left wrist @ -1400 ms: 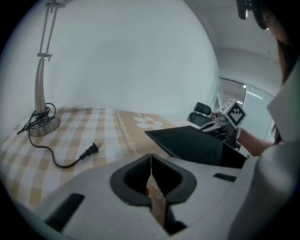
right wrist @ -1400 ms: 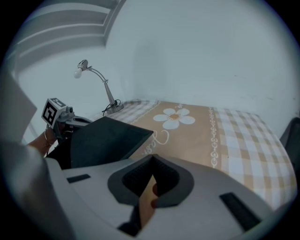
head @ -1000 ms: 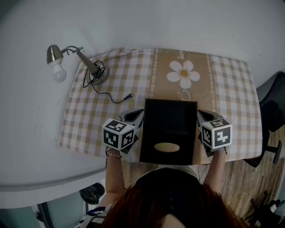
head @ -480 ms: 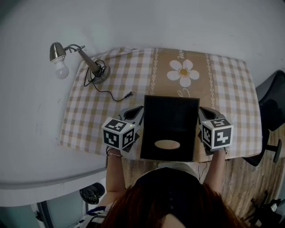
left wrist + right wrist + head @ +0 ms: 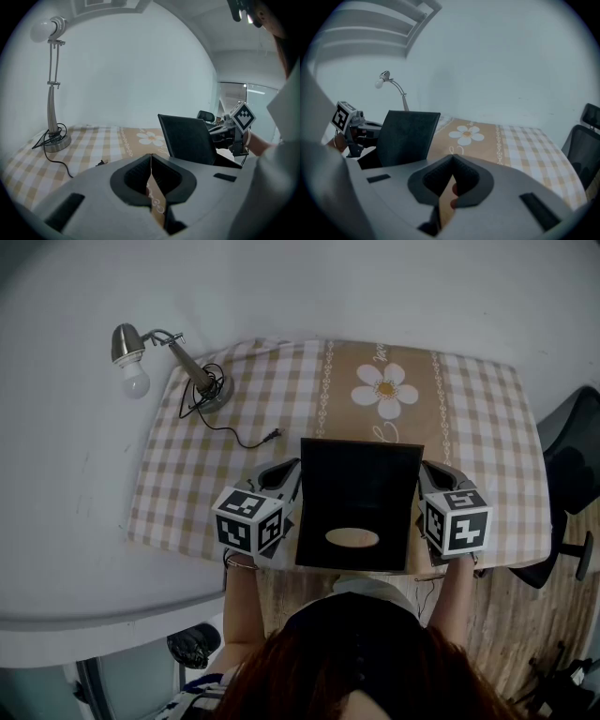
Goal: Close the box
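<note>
A black box [image 5: 359,504] sits near the front edge of the checked tablecloth, between my two grippers. Its flat black lid [image 5: 190,139] stands steeply raised, and it shows again as a dark panel [image 5: 407,136] in the right gripper view. A tan oval mark [image 5: 352,538] lies near the box's near end. My left gripper [image 5: 279,474] rests against the box's left side, its jaws shut with nothing of the box between them [image 5: 151,157]. At the right side my right gripper [image 5: 435,474] is shut too [image 5: 452,159].
A desk lamp [image 5: 167,357] stands at the table's far left, its cord and plug [image 5: 251,440] trailing towards the box. A white flower print [image 5: 385,390] marks the tan strip behind the box. An office chair [image 5: 574,474] stands off the right edge.
The lid stands steeper and higher than before, where it lay at a low slant. Both gripper views have tilted upward; the lamp's bulb now shows. The grippers stayed beside the box.
</note>
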`<state>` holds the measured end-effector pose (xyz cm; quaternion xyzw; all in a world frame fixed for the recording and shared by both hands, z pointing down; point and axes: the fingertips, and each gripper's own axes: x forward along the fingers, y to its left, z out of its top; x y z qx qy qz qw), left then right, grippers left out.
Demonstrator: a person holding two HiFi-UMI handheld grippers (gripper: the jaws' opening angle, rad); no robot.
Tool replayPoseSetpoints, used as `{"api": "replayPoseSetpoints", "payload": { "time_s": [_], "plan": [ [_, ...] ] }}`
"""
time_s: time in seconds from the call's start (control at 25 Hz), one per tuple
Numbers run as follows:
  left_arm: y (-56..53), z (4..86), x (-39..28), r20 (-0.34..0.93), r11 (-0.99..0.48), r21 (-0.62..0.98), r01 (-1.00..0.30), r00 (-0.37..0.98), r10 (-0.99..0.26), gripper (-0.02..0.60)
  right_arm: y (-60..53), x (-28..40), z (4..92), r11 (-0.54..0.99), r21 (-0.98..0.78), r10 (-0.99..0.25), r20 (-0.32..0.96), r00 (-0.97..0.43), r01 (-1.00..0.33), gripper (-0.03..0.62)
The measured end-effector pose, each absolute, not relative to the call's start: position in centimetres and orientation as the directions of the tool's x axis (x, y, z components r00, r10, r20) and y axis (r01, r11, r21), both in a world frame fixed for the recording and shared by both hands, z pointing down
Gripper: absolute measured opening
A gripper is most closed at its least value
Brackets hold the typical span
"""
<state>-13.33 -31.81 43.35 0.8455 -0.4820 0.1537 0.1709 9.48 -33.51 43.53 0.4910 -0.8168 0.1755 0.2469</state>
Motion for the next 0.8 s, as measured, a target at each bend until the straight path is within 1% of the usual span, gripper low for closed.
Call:
{"api": "replayPoseSetpoints", "payload": {
  "time_s": [0.8],
  "plan": [
    [-29.6,41.6,-13.5,0.374,-0.434,0.110,-0.894,0.442,-0.816,0.028,-31.3,9.8,41.9,0.410,-0.019,-0.767,0.535,-0.356,-0.912,0.017]
  ]
}}
